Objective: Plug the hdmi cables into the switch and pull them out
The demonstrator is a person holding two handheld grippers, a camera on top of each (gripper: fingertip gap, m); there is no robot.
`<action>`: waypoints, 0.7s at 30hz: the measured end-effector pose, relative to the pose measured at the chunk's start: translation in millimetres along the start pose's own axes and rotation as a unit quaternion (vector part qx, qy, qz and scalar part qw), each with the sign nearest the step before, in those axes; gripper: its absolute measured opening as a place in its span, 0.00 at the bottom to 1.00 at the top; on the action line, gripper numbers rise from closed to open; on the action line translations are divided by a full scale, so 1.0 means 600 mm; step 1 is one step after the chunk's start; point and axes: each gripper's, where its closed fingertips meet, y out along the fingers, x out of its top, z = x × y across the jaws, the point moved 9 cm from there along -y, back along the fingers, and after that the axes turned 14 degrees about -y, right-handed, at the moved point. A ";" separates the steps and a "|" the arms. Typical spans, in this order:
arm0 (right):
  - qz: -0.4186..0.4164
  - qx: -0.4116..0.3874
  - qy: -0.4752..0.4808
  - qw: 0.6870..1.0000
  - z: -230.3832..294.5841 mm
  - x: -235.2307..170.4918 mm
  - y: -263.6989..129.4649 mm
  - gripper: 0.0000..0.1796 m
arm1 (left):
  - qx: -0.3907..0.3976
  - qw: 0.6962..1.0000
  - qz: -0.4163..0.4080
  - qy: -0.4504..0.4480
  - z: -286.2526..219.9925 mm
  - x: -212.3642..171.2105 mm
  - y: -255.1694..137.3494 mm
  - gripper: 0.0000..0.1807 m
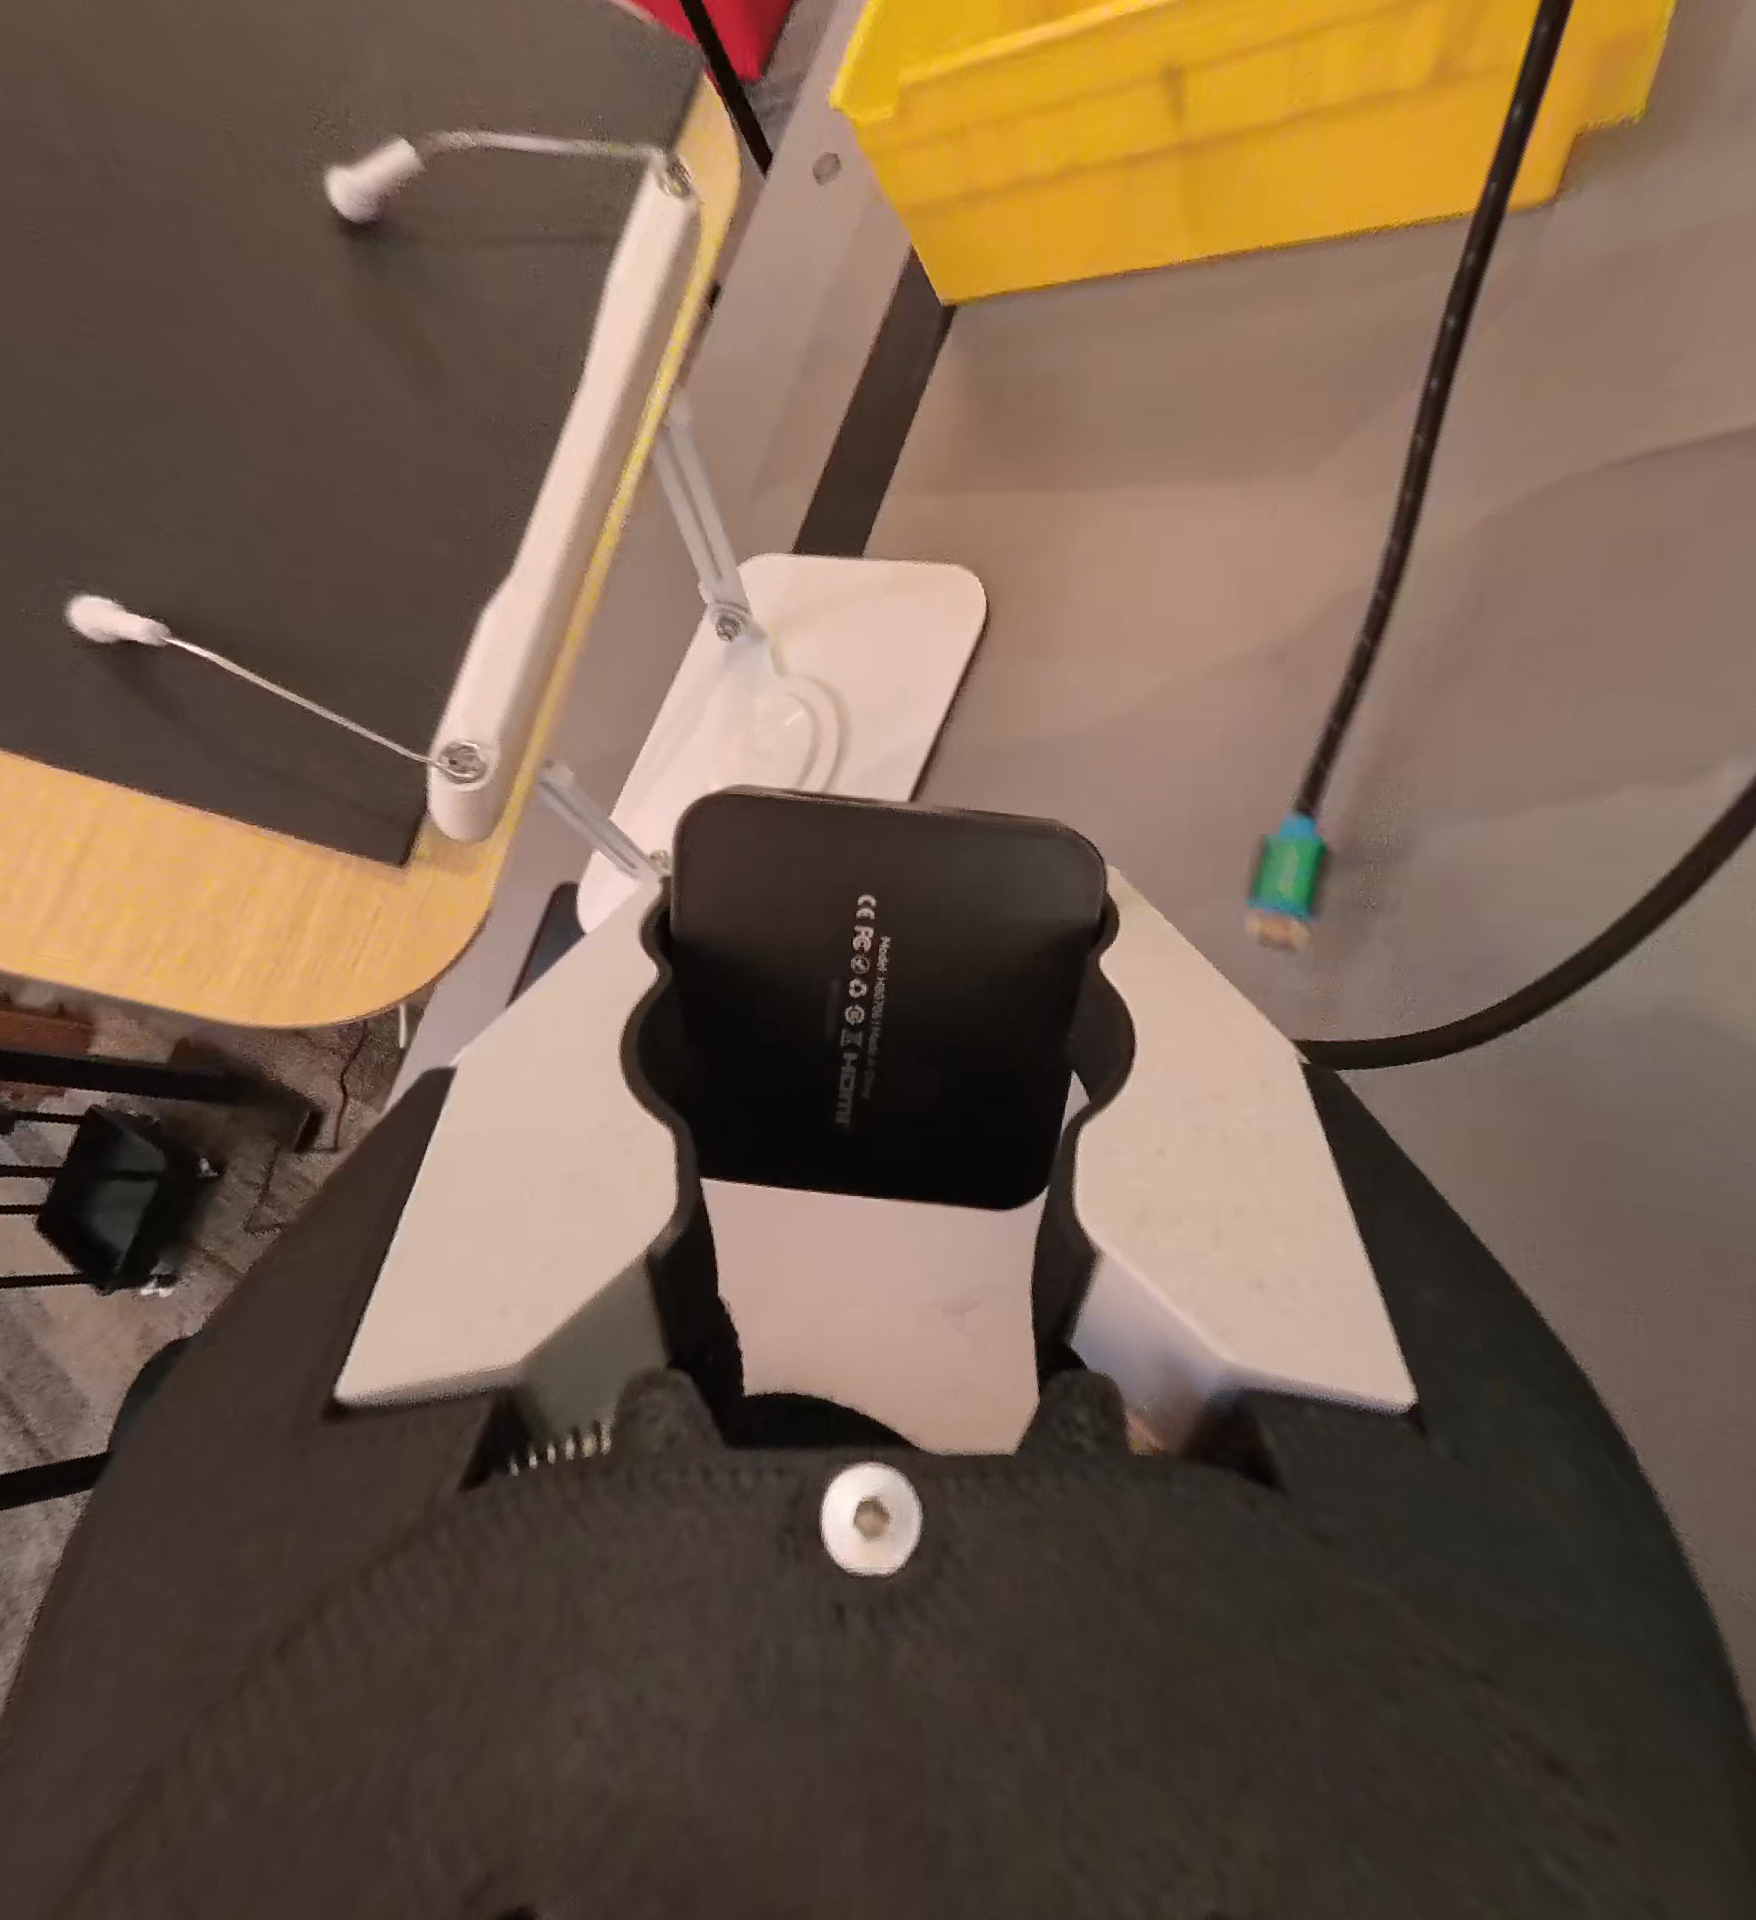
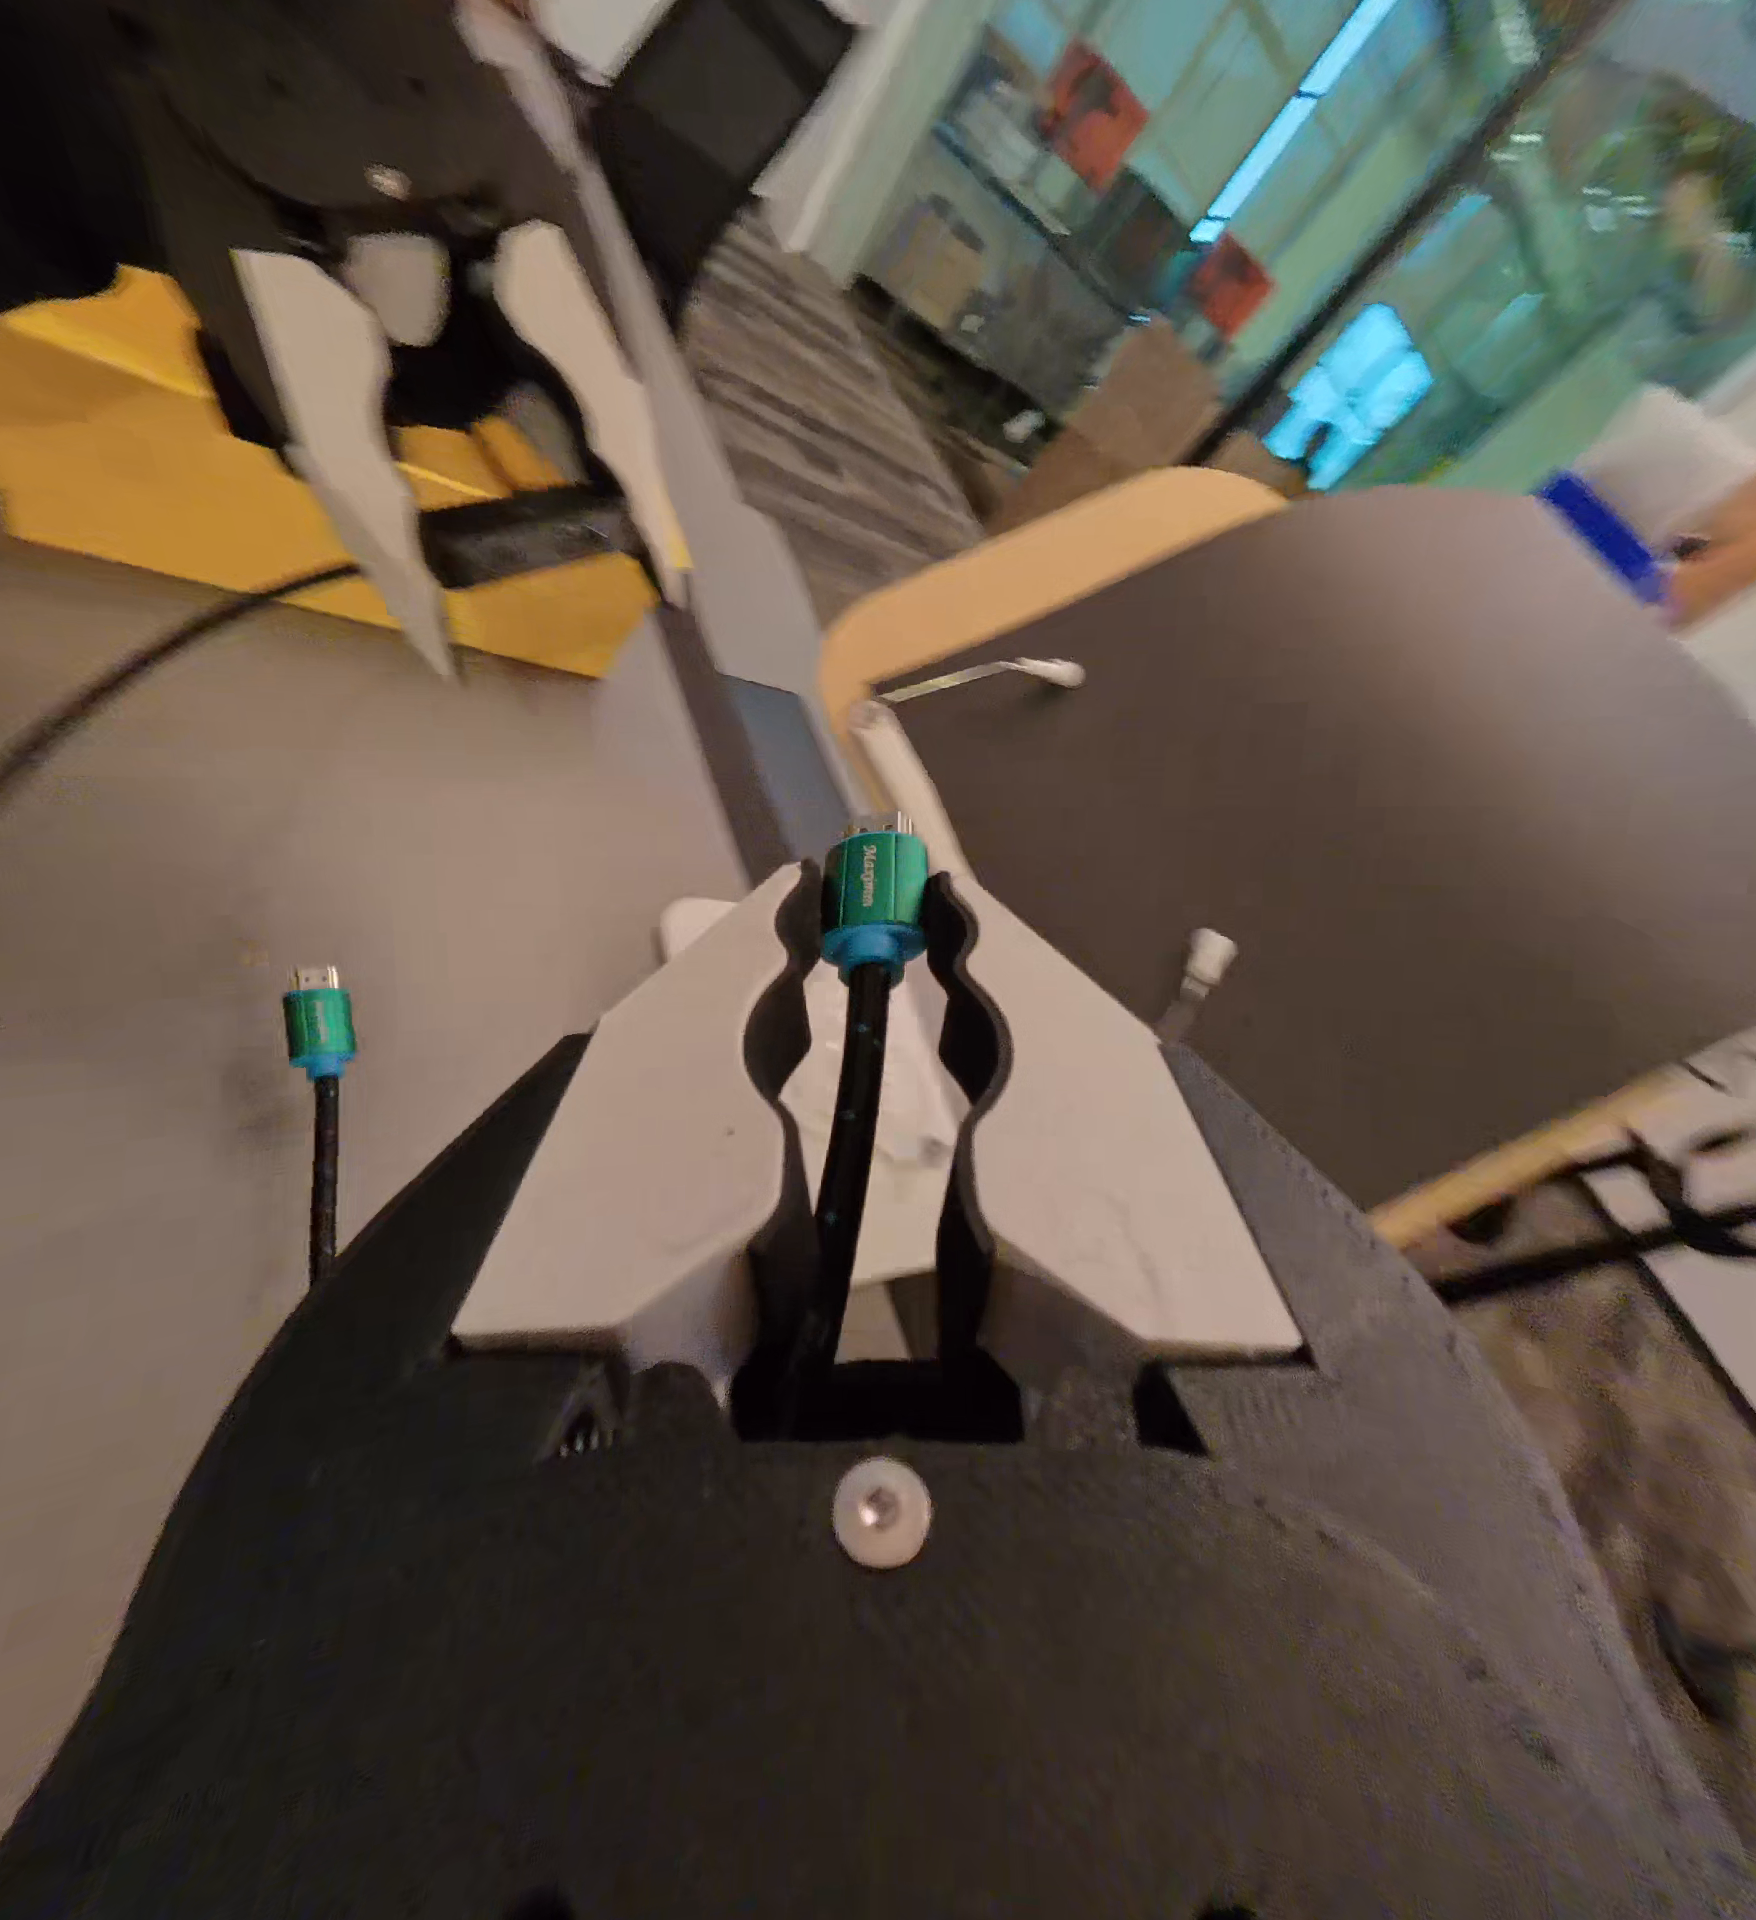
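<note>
Left wrist view: the flat black rectangular hdmi switch is pinched between the left gripper fingers above the grey tabletop, presumably steadied for the green-and-blue hdmi plug pinched by the right gripper, while a second green-and-blue plug lies on the tabletop.

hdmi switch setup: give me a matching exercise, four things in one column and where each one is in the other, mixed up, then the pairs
Things:
1. black switch
2. green HDMI plug with its cable running back between the fingers
3. second green HDMI plug
4. yellow bin

Places:
A. lying loose on the grey table
B. clamped in the left gripper
C. at the far edge of the grey table
D. clamped in the right gripper

Pairs: 1-B, 2-D, 3-A, 4-C
</note>
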 end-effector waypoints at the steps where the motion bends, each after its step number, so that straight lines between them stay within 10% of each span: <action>1: 0.012 -0.028 0.002 1.000 -0.016 -0.008 -0.027 0.10 | 0.003 1.000 -0.009 -0.003 0.002 0.003 -0.007 0.41; 12: 0.140 -0.283 0.011 0.949 -0.092 -0.116 -0.283 0.10 | 0.059 0.998 -0.010 -0.011 0.024 0.001 -0.036 0.41; 21: 0.262 -0.273 0.041 0.925 -0.080 -0.240 -0.297 0.10 | 0.046 0.999 0.014 0.005 0.014 -0.005 -0.010 0.41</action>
